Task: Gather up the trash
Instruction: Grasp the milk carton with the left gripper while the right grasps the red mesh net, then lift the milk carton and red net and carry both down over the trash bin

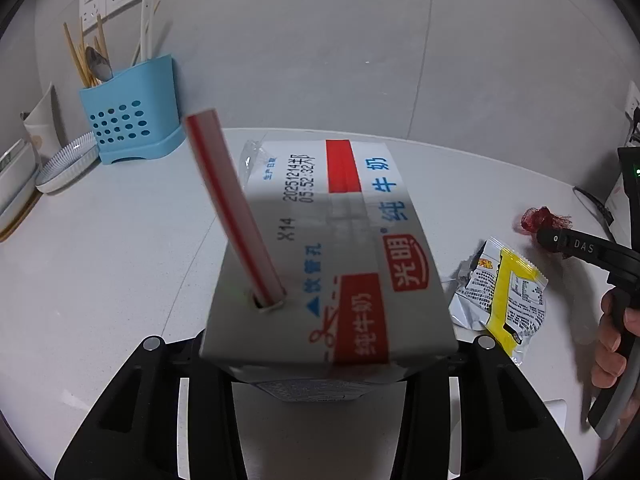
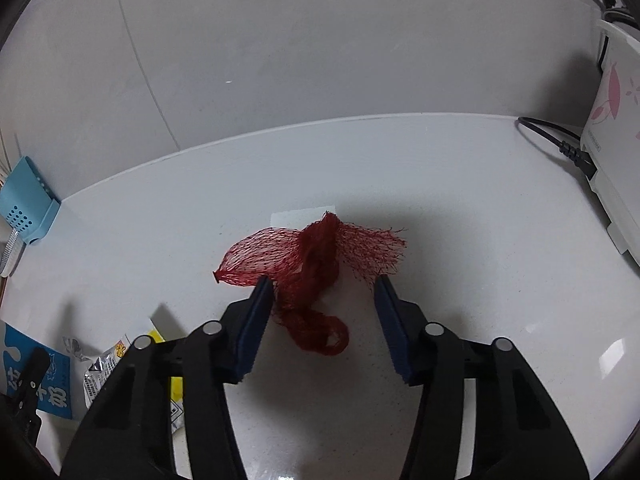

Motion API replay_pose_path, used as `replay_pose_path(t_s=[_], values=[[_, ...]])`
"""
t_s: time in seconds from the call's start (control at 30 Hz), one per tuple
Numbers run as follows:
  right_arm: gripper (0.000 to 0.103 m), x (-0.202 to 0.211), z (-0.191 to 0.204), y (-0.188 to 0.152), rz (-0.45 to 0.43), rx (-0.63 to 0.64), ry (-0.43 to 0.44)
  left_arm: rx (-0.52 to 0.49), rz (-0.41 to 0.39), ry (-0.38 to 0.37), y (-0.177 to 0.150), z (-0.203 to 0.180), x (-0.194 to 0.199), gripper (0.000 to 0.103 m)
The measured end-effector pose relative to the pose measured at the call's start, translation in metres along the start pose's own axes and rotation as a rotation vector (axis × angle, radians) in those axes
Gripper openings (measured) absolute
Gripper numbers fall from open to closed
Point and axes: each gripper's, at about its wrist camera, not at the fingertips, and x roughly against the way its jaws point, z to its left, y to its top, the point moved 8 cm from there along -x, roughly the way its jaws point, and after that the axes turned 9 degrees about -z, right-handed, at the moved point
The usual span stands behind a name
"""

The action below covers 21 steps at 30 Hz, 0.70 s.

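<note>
Left gripper [image 1: 320, 360] clamps milk carton [image 1: 328, 248]; right gripper [image 2: 324, 300] fingers wide, straddling red net [image 2: 316, 268].

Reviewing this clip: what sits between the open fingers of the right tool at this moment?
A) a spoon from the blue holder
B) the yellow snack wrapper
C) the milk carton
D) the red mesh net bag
D: in the right wrist view the right tool stands open with the red mesh net bag lying on the counter between its fingers, not yet clamped; the milk carton is in the left tool.
</note>
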Motion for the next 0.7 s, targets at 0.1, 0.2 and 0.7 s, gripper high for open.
replay_pose_path(t_s=[0.1, 0.2, 0.7], values=[[0.021, -0.001, 0.0, 0.0, 0.003, 0.008, 0.004, -0.007, -0.003, 0.004, 0.0, 0.001, 0.0, 0.041], [0.018, 0.001, -0.003, 0.001, -0.004, 0.002, 0.0, -0.016, -0.004, 0.001, 0.0, -0.002, 0.001, 0.041], [0.017, 0.043, -0.001, -0.005, -0.065, 0.014, -0.028, 0.007, -0.03, 0.003, -0.011, 0.006, 0.026, 0.041]])
